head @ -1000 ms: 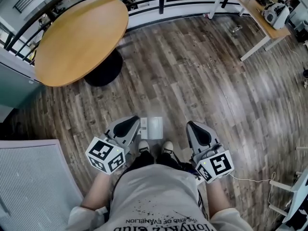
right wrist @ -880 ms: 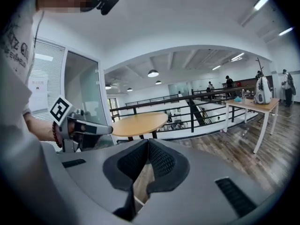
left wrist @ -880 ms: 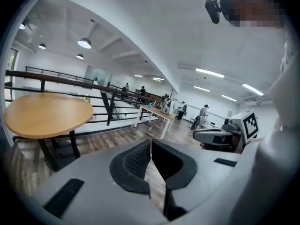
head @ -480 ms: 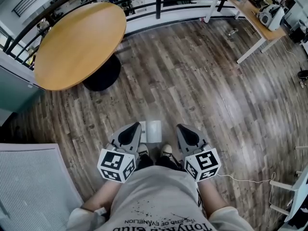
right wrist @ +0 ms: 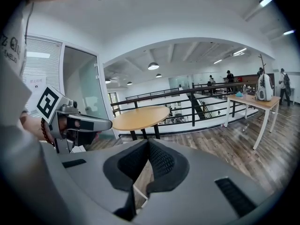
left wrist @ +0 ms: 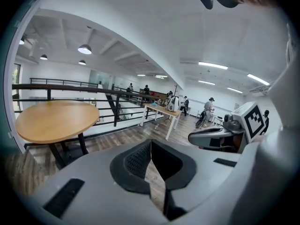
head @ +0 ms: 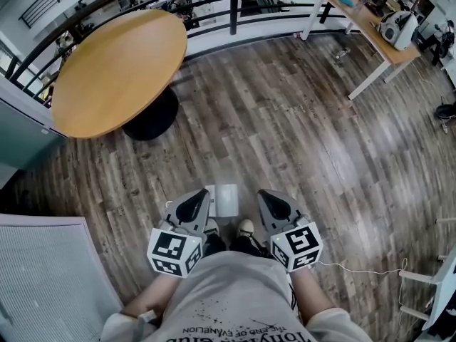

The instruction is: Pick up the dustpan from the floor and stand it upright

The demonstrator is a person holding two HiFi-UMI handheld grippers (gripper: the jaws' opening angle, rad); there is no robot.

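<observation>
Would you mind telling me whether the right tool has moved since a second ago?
Yes. The right tool has shifted left, closer to the white object on the floor.

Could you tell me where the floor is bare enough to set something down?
The floor lies bare between the round table and the desk. It is crowded at the feet, where the left gripper and right gripper flank a pale object.

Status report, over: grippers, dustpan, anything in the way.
Left gripper and right gripper: jaws shut, empty. Pale flat dustpan on the floor ahead of the shoes, untouched. Nothing in the way; round table stands well off.
</observation>
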